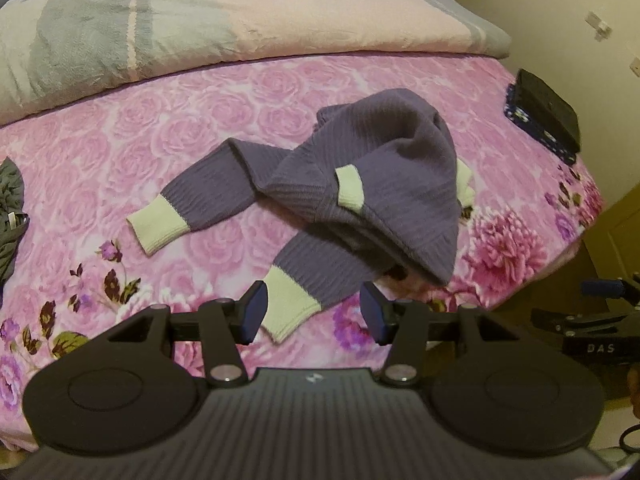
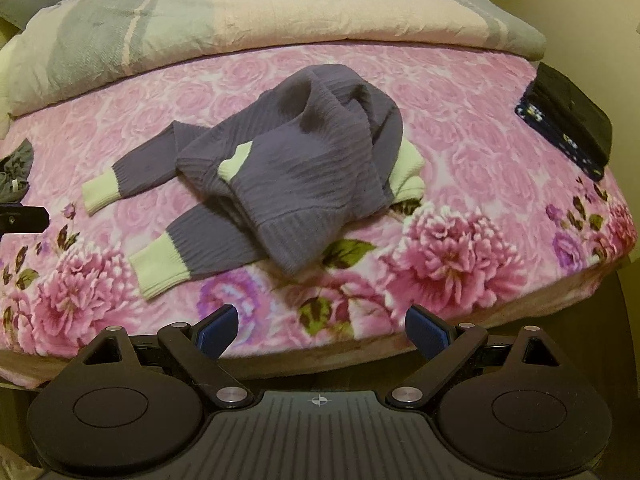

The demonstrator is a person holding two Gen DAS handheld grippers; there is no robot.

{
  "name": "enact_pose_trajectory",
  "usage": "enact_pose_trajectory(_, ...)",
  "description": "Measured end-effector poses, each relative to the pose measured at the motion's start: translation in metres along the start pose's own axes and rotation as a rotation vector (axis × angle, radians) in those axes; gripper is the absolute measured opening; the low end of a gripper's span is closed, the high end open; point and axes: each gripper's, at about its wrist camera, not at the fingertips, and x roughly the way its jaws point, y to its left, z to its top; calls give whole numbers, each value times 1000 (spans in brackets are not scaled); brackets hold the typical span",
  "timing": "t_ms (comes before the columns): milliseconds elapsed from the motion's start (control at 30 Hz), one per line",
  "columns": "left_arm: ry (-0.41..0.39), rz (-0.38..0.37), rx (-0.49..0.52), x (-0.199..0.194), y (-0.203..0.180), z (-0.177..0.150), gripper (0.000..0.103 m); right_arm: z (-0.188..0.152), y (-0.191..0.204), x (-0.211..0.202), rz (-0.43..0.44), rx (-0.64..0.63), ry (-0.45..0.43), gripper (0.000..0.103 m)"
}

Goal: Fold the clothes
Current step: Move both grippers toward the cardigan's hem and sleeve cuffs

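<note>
We hold both grippers, left [image 1: 312, 314] and right [image 2: 320, 334], spread wide and empty at the bed's [image 2: 500, 128] near edge, since the sweater [image 2: 296, 160] lies crumpled mid-bed, sleeves toward the left edge, and likely needs flattening first

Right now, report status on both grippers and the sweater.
Left gripper open, empty. Right gripper open, empty. Sweater crumpled on bed, unfolded. Nothing in the way.
</note>
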Motion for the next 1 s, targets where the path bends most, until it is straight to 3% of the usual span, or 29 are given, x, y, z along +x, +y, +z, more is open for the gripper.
enact_pose_trajectory(200,-8,24,-36,22,-4,9,47,14,-17,38,0,-84,-15,93)
enact_pose_trajectory(433,41,36,5,58,6,-6,47,2,9,101,23,-206,-22,93)
enact_pose_trajectory(567,67,45,28,80,17,-20,45,-11,29,140,-21,-252,-84,93)
enact_pose_trajectory(700,87,51,59,99,25,-27,41,-9,30,162,-52,-207,-163,93)
enact_pose_trajectory(800,70,51,92,109,26,-22,41,-2,20,169,-58,-167,-195,76)
enact_pose_trajectory(867,57,53,116,115,24,-17,41,3,8,172,-16,-131,-186,45)
enact_pose_trajectory(900,50,56,131,119,24,-13,41,4,1,171,4,-107,-190,16)
enact_pose_trajectory(1000,27,80,194,128,18,-3,41,12,-26,157,13,-13,-248,11)
